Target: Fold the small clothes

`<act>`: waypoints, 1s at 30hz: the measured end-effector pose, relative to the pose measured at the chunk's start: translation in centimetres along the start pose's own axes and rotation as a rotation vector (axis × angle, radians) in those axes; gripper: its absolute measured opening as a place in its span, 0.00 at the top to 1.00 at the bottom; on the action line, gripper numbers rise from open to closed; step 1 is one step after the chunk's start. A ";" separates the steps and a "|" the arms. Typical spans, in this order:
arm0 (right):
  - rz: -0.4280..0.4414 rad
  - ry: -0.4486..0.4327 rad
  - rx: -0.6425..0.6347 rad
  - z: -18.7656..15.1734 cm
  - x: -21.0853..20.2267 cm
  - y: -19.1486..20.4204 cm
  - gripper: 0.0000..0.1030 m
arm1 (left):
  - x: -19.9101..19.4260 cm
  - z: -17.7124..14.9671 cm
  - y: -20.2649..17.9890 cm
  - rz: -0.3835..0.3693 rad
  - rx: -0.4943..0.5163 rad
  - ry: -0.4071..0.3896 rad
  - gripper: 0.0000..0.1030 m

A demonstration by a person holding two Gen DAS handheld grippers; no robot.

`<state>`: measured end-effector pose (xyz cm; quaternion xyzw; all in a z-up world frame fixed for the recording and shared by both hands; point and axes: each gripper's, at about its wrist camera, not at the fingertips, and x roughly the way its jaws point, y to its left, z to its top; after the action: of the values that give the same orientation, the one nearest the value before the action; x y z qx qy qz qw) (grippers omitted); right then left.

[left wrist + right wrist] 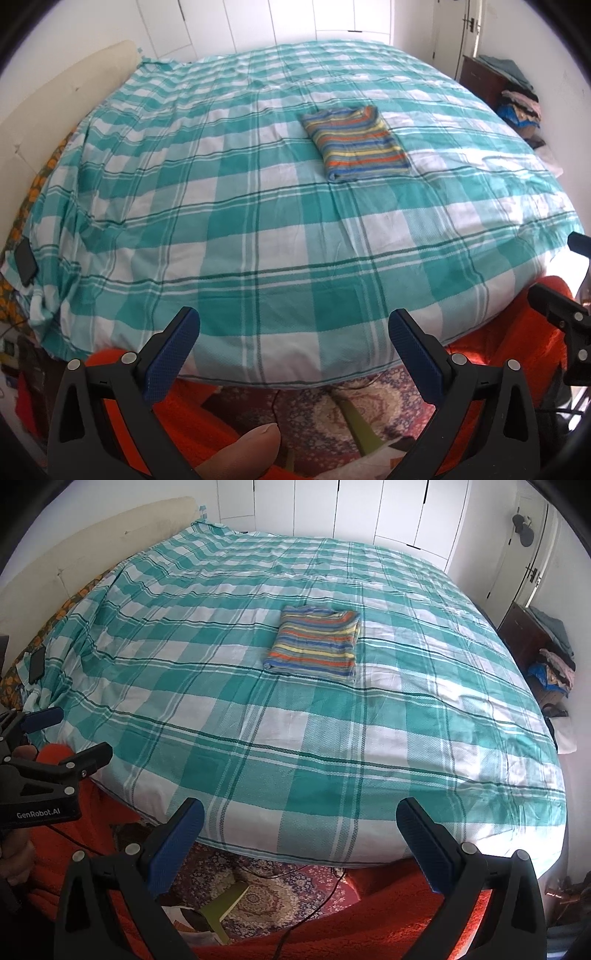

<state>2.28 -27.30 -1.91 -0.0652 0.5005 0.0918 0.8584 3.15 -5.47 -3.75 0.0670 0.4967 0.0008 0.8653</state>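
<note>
I'm holding my left hand-held gripper (293, 350) and right hand-held gripper (300, 838) spread wide apart near the bed's edge, while the folded striped shirt (316, 644) is sitting mid-bed on the teal checked bedspread (258, 716).

From where I stand, the folded striped garment (355, 144) shows only its top layer, so what kind of clothing it is and how its sleeves or legs are tucked stays hidden inside the folds. The right gripper (569, 280) is cut off by the edge of the left wrist view, only one blue pad and part of the black frame showing, and the heap of clothes (556, 657) on the dark cabinet (524, 635) by the door is too small and jumbled to sort into single pieces. The green object (225, 910) on the patterned rug (266, 890) disappears partly behind the right gripper's fingers (177, 845), so I cannot tell what it is.
</note>
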 end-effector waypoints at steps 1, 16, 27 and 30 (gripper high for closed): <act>0.001 0.000 0.004 0.0 0.0 0.0 0.00 | 0.0 0.0 0.0 0.001 -0.001 -0.002 0.01; -0.009 -0.005 0.000 0.2 -0.2 0.1 0.00 | -0.6 0.0 0.0 0.005 0.007 -0.022 0.01; -0.017 -0.019 -0.007 0.8 -0.6 0.2 0.00 | -1.1 0.4 -0.2 0.011 0.019 -0.044 0.01; -0.018 -0.020 -0.008 0.9 -0.6 0.2 0.00 | -1.1 0.5 -0.2 0.003 0.017 -0.045 0.01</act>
<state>2.66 -26.98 -0.93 -0.0719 0.4911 0.0867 0.8638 2.99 -5.83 -2.60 0.0750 0.4772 -0.0034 0.8756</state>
